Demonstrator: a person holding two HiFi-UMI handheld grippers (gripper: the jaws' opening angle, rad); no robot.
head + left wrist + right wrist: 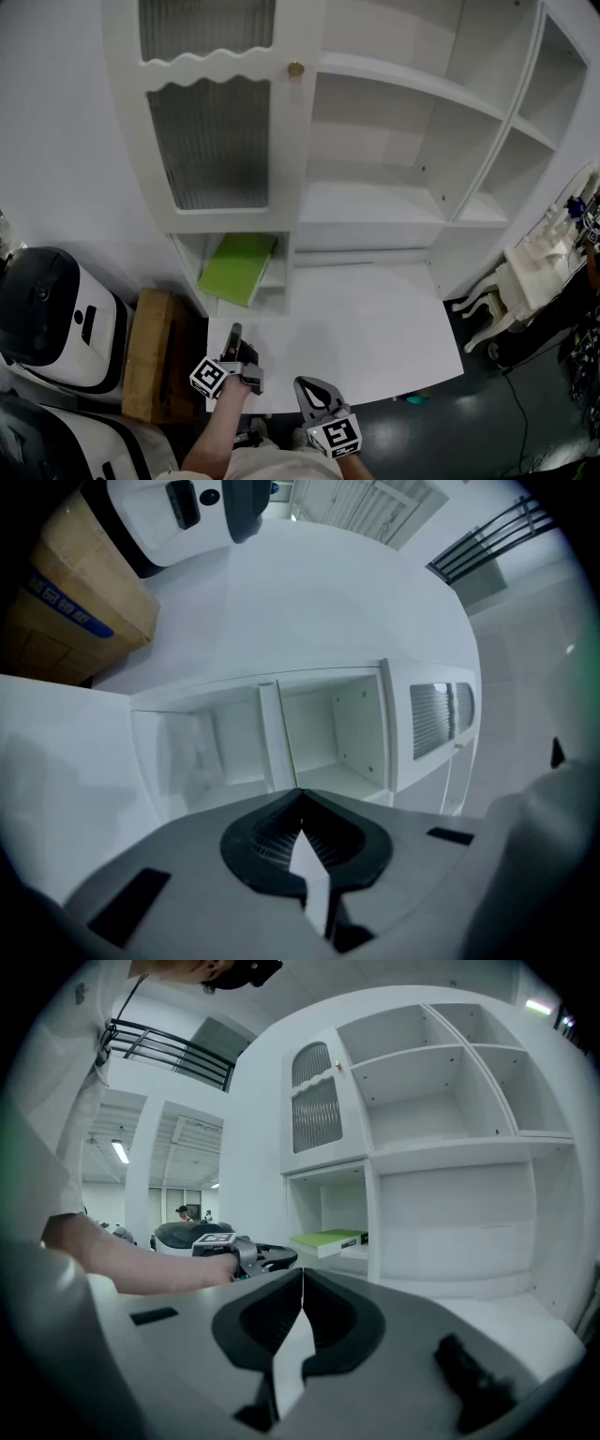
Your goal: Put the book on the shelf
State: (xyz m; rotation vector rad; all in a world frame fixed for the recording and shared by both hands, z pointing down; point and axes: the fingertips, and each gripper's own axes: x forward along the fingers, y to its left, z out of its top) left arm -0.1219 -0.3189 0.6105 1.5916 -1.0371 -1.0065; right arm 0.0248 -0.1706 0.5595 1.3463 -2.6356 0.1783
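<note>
A lime-green book (pixel 236 267) lies flat in the low left compartment of the white shelf unit (pixel 375 211); in the right gripper view the book (pixel 328 1238) juts slightly past the compartment's front. My left gripper (pixel 234 332) hovers over the white desk's left end, a short way in front of that compartment, jaws shut and empty (pixel 300 793). My right gripper (pixel 306 385) sits at the desk's front edge, also shut with nothing between its jaws (pixel 302 1272). From that view the left gripper (pixel 253 1258) shows in a bare hand.
A ribbed-glass cabinet door (pixel 211 141) with a brass knob (pixel 295 68) stands above the book's compartment. A cardboard box (pixel 150 352) and black-and-white machines (pixel 52 319) crowd the left. The white desk (pixel 375 328) extends right; white ornate furniture (pixel 525 272) stands beyond.
</note>
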